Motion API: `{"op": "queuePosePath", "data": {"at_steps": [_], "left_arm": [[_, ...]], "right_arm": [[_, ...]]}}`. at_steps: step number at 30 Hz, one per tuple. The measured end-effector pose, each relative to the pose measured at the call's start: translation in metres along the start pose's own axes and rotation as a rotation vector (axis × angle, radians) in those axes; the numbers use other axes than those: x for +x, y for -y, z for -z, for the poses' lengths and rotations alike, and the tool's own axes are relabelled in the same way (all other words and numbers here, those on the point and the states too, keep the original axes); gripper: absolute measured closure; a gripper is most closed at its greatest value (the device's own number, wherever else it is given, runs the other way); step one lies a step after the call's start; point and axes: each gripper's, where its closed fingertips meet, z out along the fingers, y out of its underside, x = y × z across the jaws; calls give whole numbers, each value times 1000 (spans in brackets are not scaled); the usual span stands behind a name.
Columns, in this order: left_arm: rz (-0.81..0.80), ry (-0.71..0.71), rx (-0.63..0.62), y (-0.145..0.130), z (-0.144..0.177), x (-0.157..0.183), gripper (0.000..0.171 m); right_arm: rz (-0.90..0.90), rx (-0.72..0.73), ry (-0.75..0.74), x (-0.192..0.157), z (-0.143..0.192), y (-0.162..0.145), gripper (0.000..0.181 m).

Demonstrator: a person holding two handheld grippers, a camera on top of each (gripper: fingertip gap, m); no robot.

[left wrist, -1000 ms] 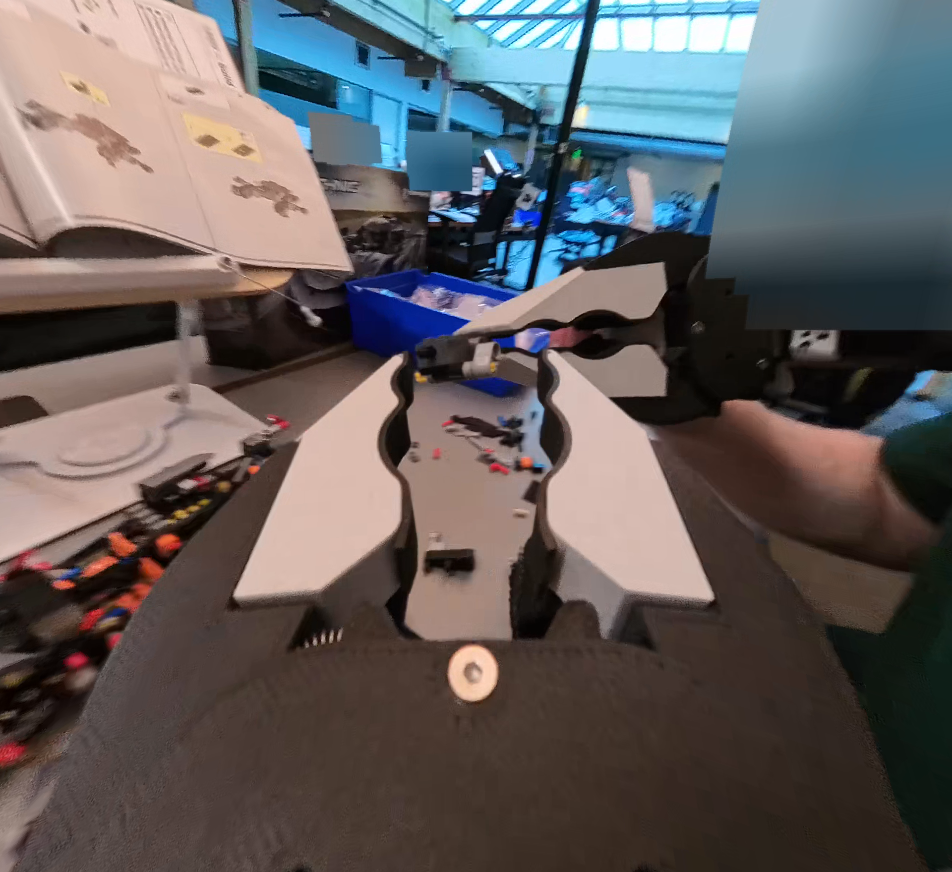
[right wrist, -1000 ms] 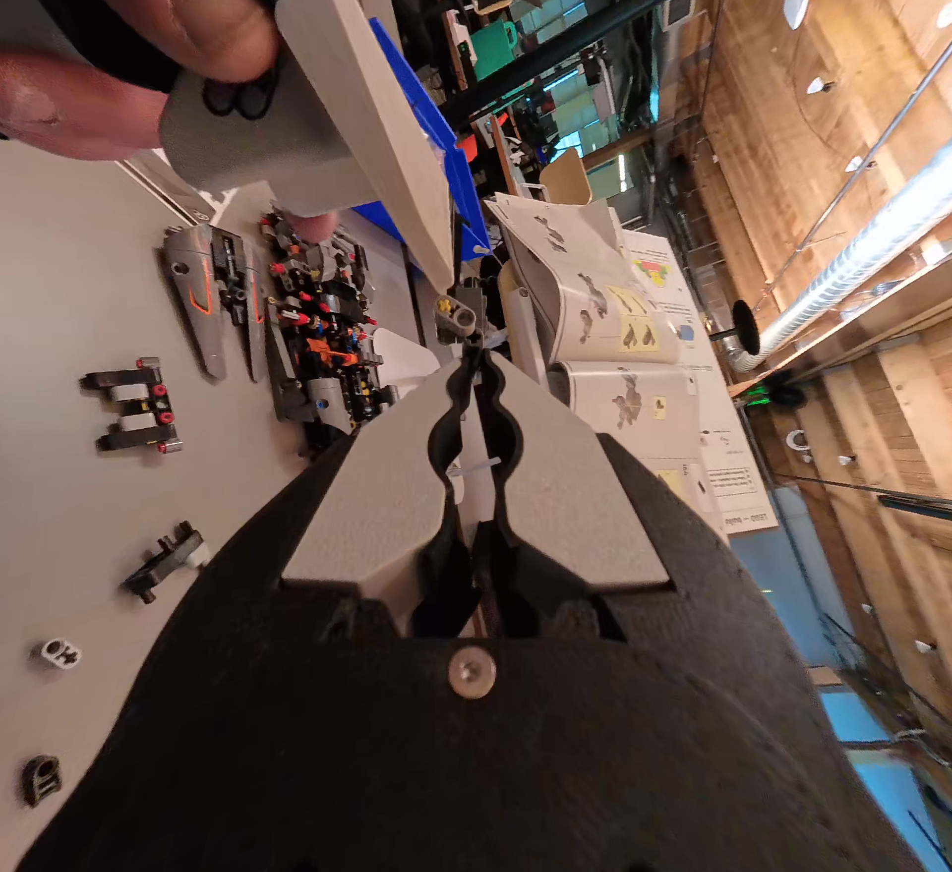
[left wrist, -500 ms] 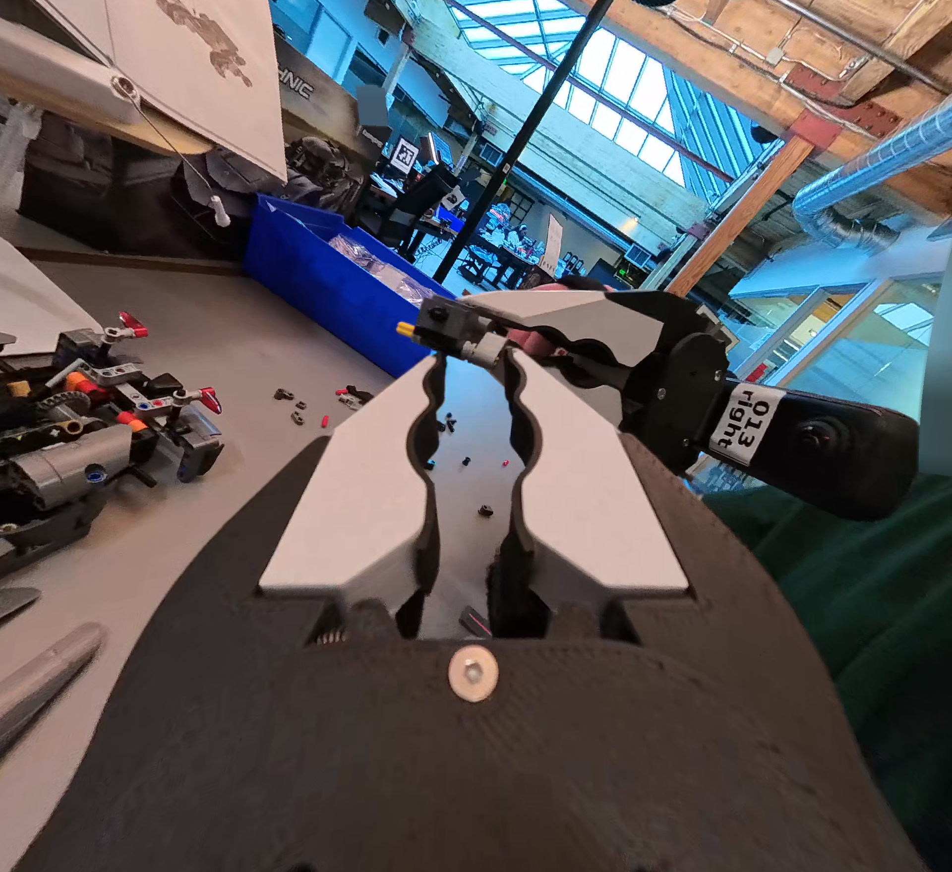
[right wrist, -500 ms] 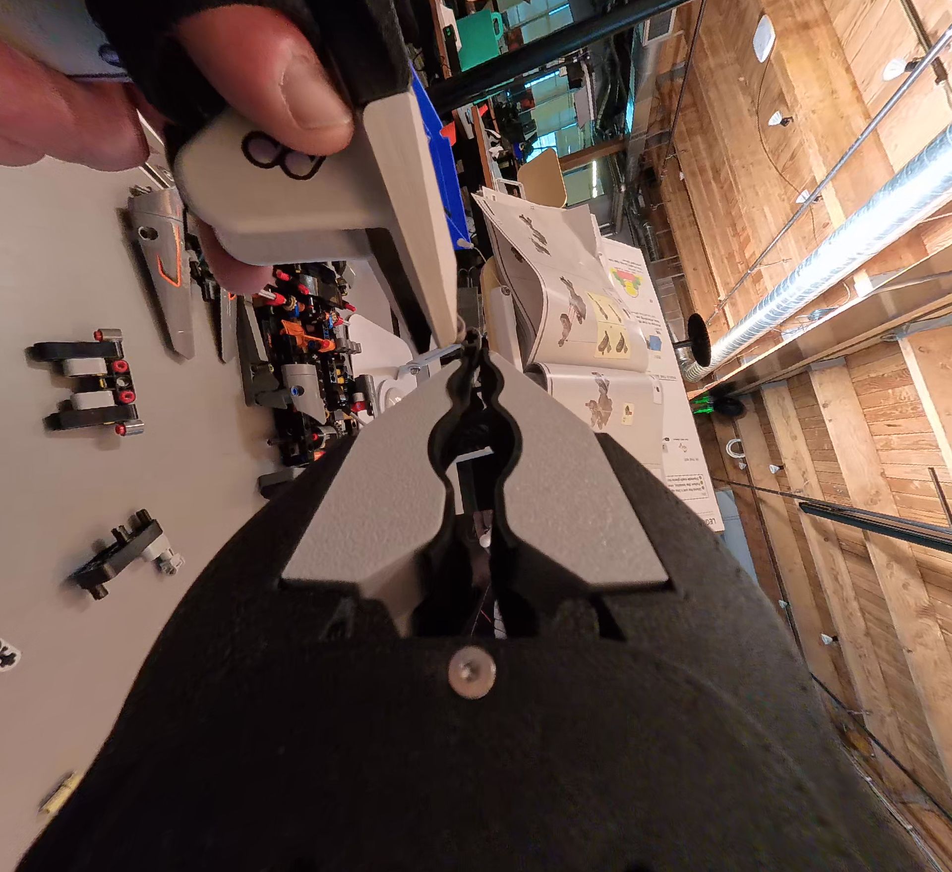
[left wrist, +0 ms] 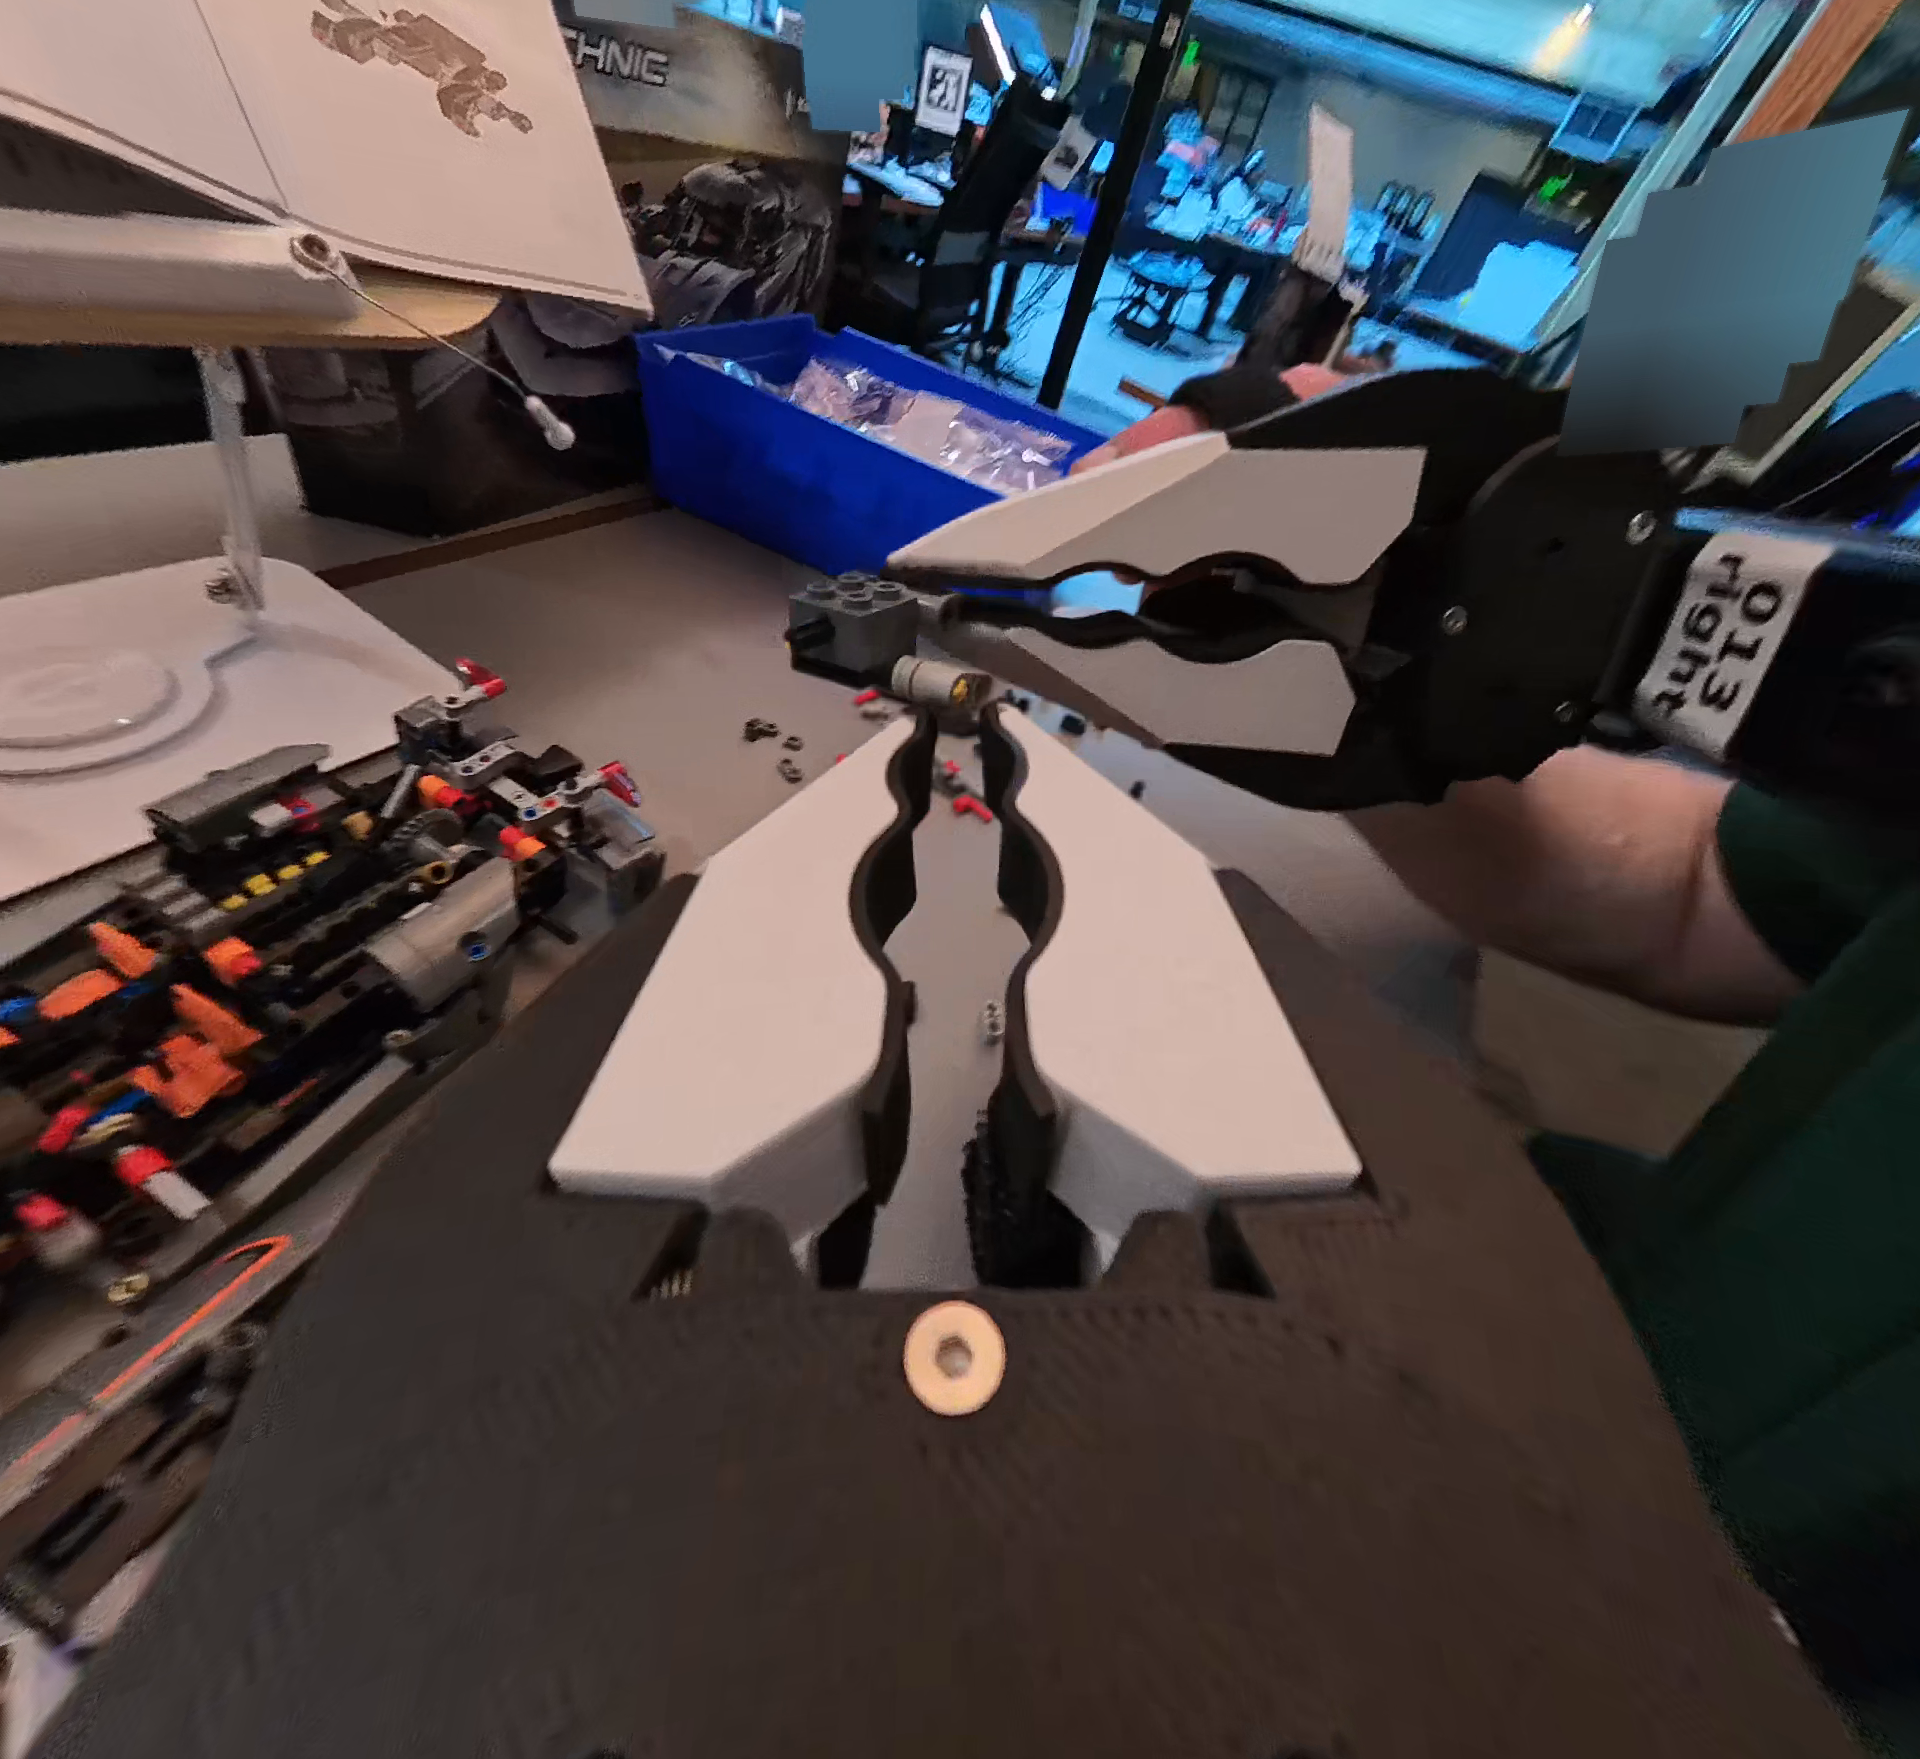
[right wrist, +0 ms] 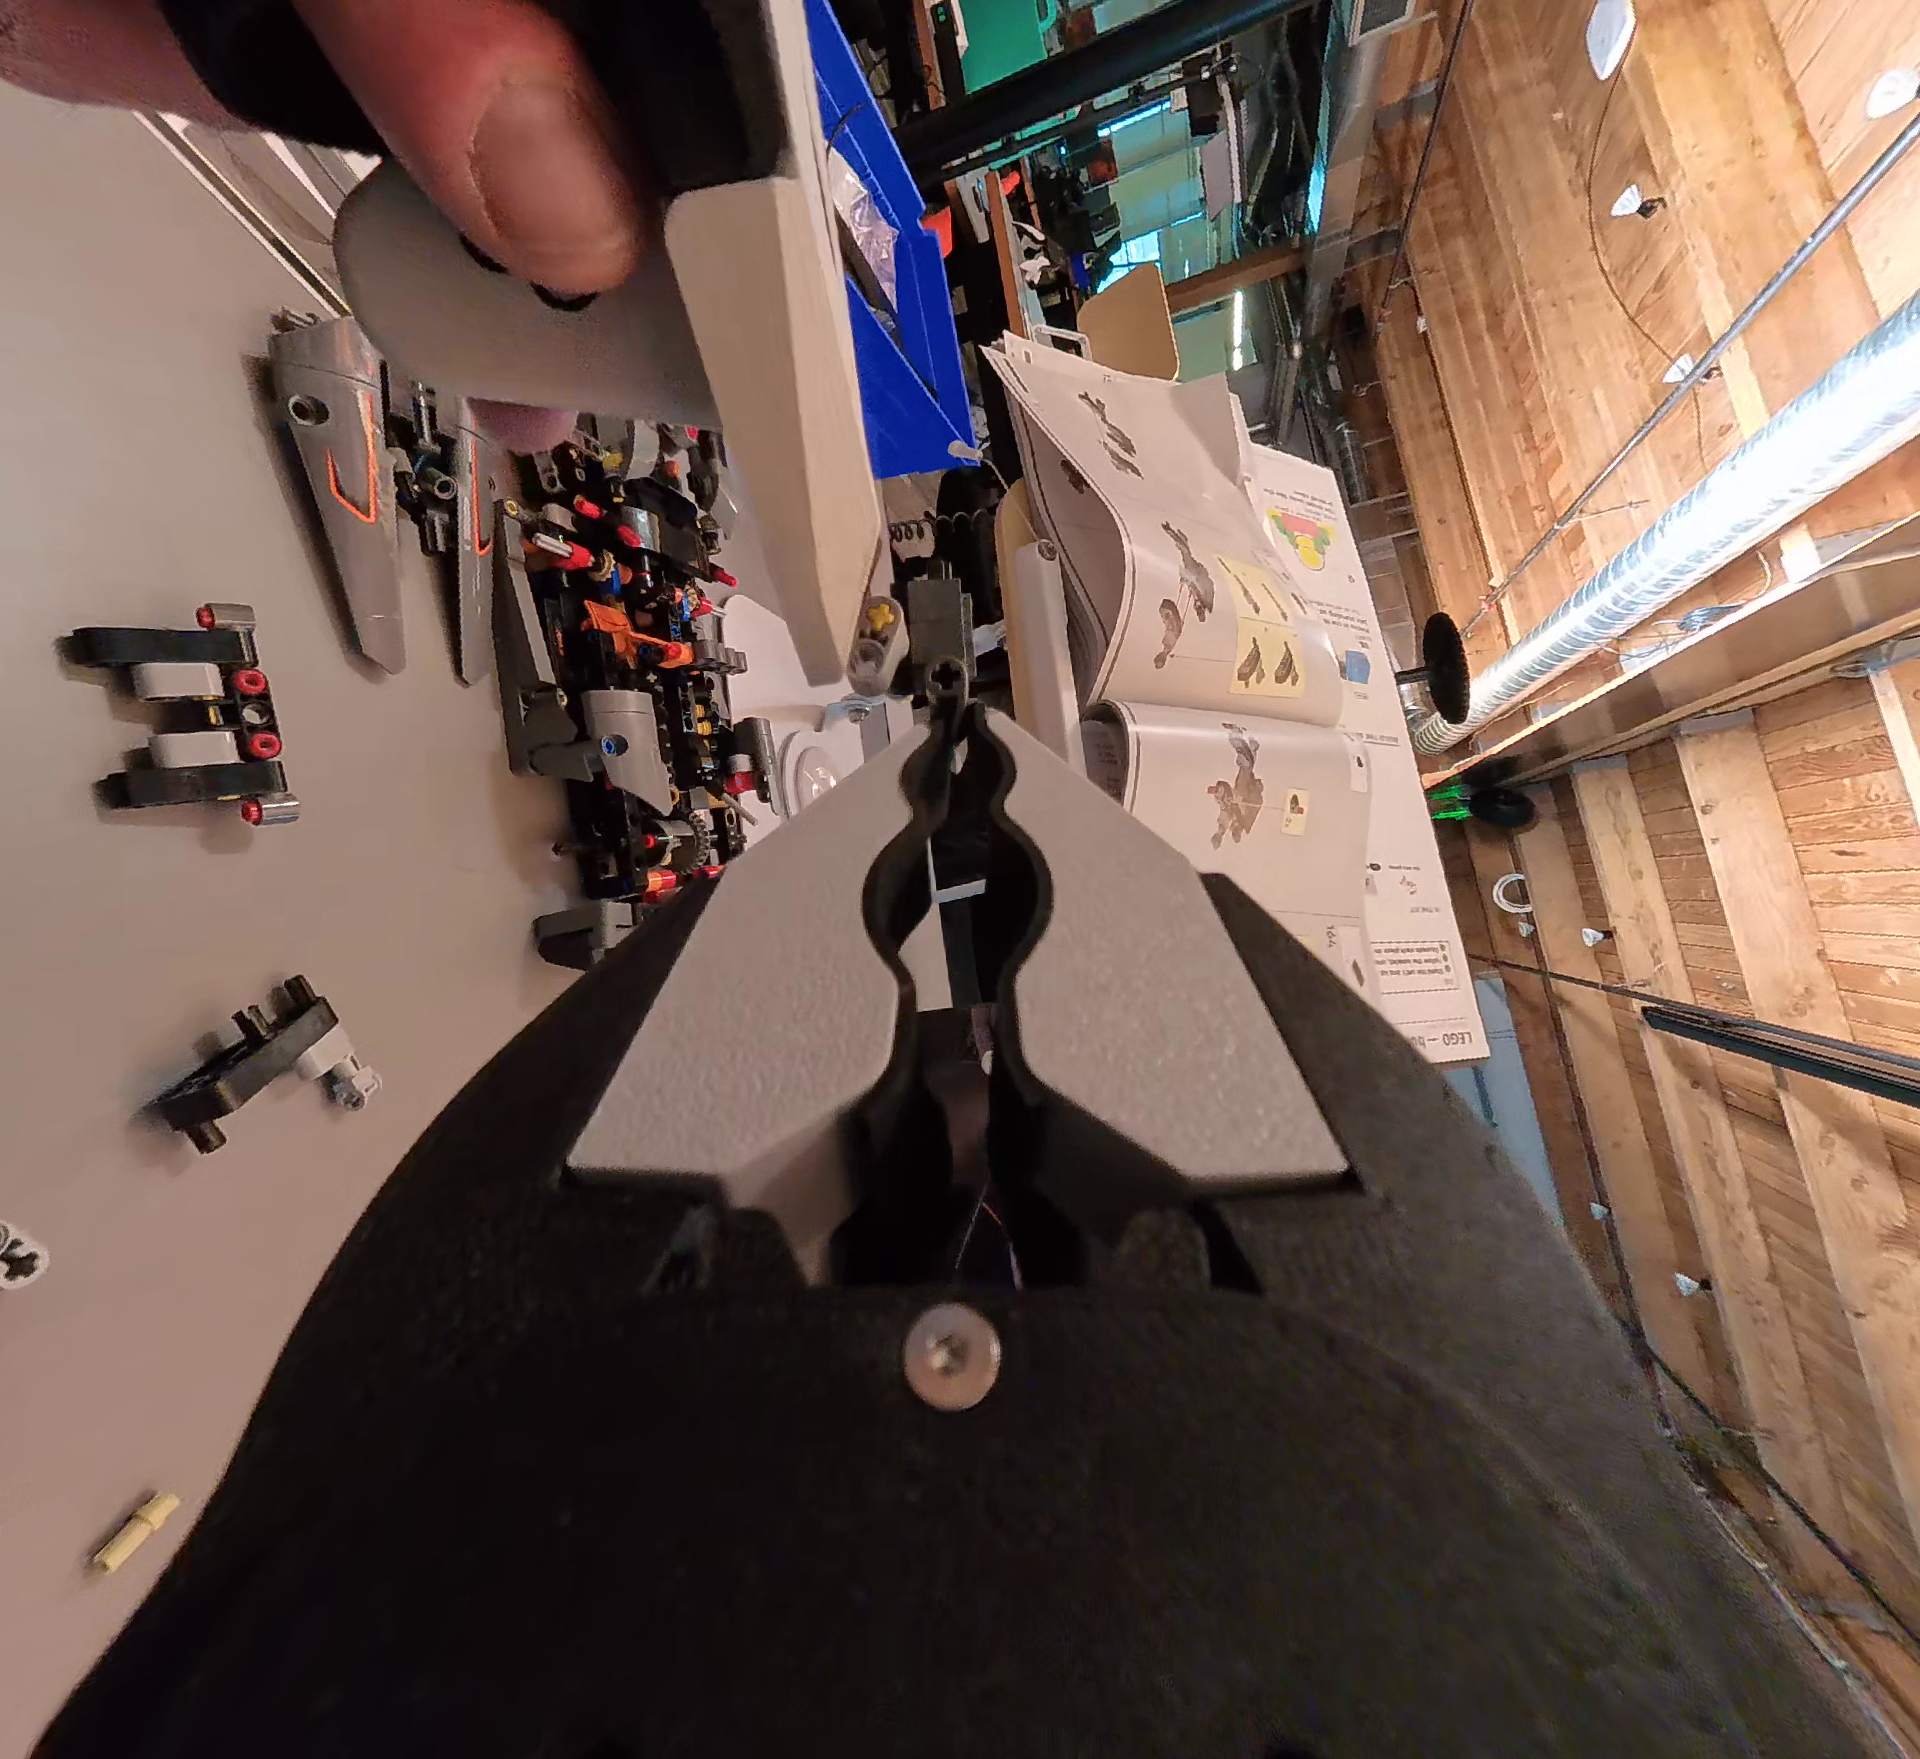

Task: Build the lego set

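Two grippers meet above the table [left wrist: 644, 629]: right gripper [left wrist: 925, 589] pinches one small dark grey lego assembly [left wrist: 854, 631]; left gripper [left wrist: 954, 733] stands slightly parted beneath its light grey connector [left wrist: 935, 681]. One blue bin [left wrist: 769, 462] holds clear plastic bags [left wrist: 914, 421].

— Left wrist view: rides low over the table [left wrist: 644, 629], faces forward along its own fingers toward the far blue bin [left wrist: 790, 473]; held level, close to the small lego piece [left wrist: 854, 629].

— Right wrist view: rolled onto its side — table [right wrist: 156, 1346] up the left edge, wooden ceiling on the right; looks across at the open instruction book [right wrist: 1195, 629], near.

— Shared by both: lego piece [right wrist: 940, 618], book [left wrist: 312, 47], blue bin [right wrist: 894, 296], half-built lego model [left wrist: 312, 888] [right wrist: 644, 670].

— Each lens catches the other tool: right gripper [left wrist: 930, 589], left gripper [right wrist: 847, 660].
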Motion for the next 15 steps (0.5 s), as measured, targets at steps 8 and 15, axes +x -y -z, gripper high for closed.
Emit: {"op": "queuePosePath", "data": {"at_steps": [8, 15], "left_arm": [[-166, 110, -51, 2, 5, -11, 171], [-291, 177, -29, 5, 5, -10, 154]], "right_arm": [[-35, 12, 9, 4, 2, -2, 181], [-96, 13, 23, 3, 3, -9, 181]]}}
